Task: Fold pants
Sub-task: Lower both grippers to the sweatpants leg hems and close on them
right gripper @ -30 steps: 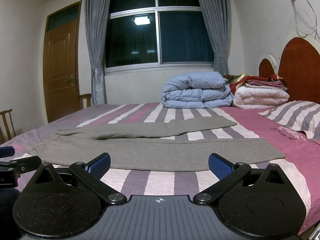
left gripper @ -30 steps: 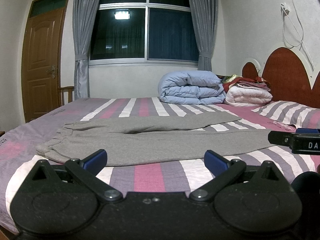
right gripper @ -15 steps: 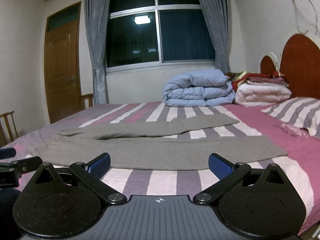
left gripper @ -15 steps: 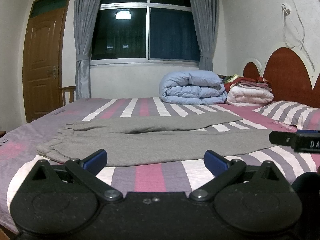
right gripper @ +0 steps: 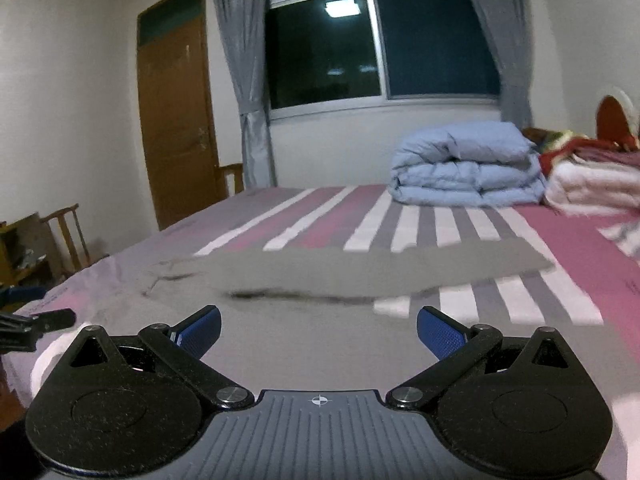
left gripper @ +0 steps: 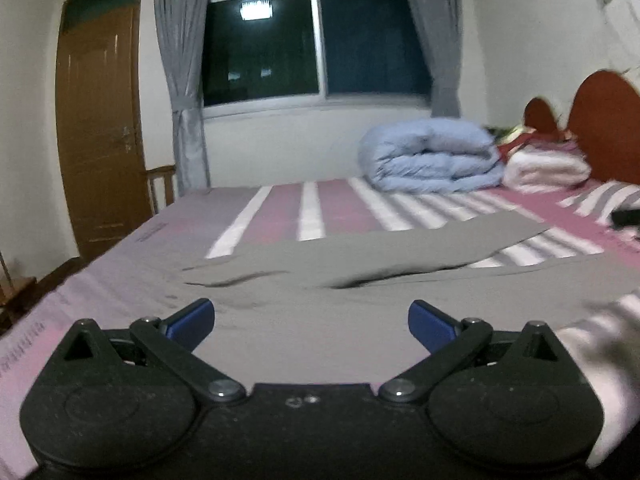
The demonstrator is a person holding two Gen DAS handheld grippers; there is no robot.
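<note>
Bed with a striped pink, grey and white cover, carrying every item shown; no container appears in either view. At its far end, beside the headboard, lie a folded pale-blue duvet and, just to its right, a stack of white and red bedding. Grey pants lie flat across the near half of the bed, waistband toward the door side, the two legs running rightward and diverging, with a dark shadowed crease between them; the cloth is plain, smooth and slightly motion-blurred. Left tongs, released, blue pads spread wide over the seat of the pants, grasping nothing. Right tongs, likewise released and empty, over the nearer leg.
</note>
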